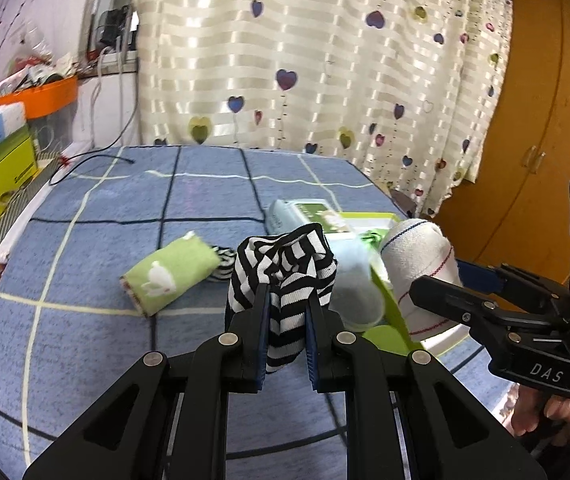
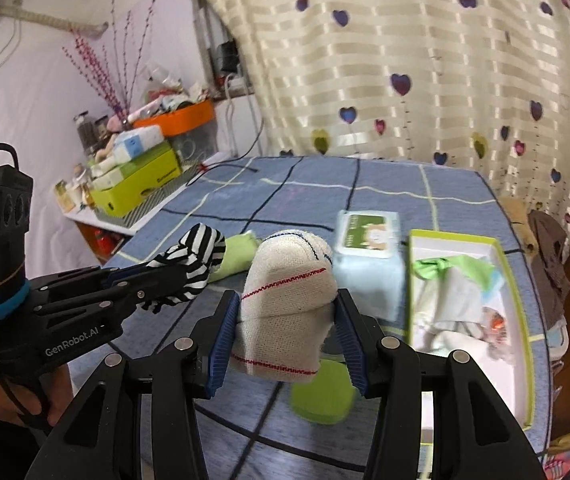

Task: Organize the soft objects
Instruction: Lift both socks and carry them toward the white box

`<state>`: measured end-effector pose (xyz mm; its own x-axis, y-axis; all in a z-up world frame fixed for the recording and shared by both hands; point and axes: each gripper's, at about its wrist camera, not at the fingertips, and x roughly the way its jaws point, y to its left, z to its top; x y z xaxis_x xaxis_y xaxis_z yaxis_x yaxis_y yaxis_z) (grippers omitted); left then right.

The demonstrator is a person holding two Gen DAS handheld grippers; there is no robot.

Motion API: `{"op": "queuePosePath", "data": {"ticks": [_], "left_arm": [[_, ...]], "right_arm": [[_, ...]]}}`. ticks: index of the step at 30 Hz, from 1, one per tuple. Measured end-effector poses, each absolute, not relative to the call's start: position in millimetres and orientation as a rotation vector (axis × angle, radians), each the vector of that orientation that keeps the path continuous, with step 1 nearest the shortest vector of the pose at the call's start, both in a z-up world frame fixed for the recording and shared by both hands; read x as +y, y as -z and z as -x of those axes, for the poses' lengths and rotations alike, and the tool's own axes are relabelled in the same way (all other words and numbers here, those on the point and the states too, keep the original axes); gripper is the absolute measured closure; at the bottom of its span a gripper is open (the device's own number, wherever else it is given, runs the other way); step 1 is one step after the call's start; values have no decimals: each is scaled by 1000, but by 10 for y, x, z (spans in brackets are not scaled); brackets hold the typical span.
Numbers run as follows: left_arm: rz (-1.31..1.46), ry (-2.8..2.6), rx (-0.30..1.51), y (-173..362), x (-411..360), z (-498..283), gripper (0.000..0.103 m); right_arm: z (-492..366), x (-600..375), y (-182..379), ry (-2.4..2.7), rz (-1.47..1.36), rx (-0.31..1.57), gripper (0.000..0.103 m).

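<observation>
Above the bed [image 1: 85, 248], right gripper [image 2: 289, 320] fingers pinch the white sock [image 2: 285, 300]; the box [image 2: 513, 280] lies just right of it, probably the drop spot. Left gripper [image 1: 287, 320] fingers clamp the striped sock [image 1: 281, 272], farther from the box.

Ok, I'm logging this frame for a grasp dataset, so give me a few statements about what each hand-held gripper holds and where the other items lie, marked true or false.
1. The left hand-held gripper grips a black-and-white striped cloth. True.
2. The right hand-held gripper is empty. False: it grips a white sock bundle.
3. The green folded cloth lies inside the box. False: it lies on the blue bedcover.
4. The open green-edged box already holds soft items. True.
</observation>
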<state>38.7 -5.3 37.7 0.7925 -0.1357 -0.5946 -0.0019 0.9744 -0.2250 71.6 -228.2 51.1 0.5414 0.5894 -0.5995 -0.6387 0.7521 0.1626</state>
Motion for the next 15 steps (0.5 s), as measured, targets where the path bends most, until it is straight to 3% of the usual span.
{"op": "queuePosePath", "data": {"ticks": [15], "left_arm": [[154,205,675,-487,-918,-697,87]], "right_arm": [[-1000,-3443,-422,-532,-51,677,56]]}}
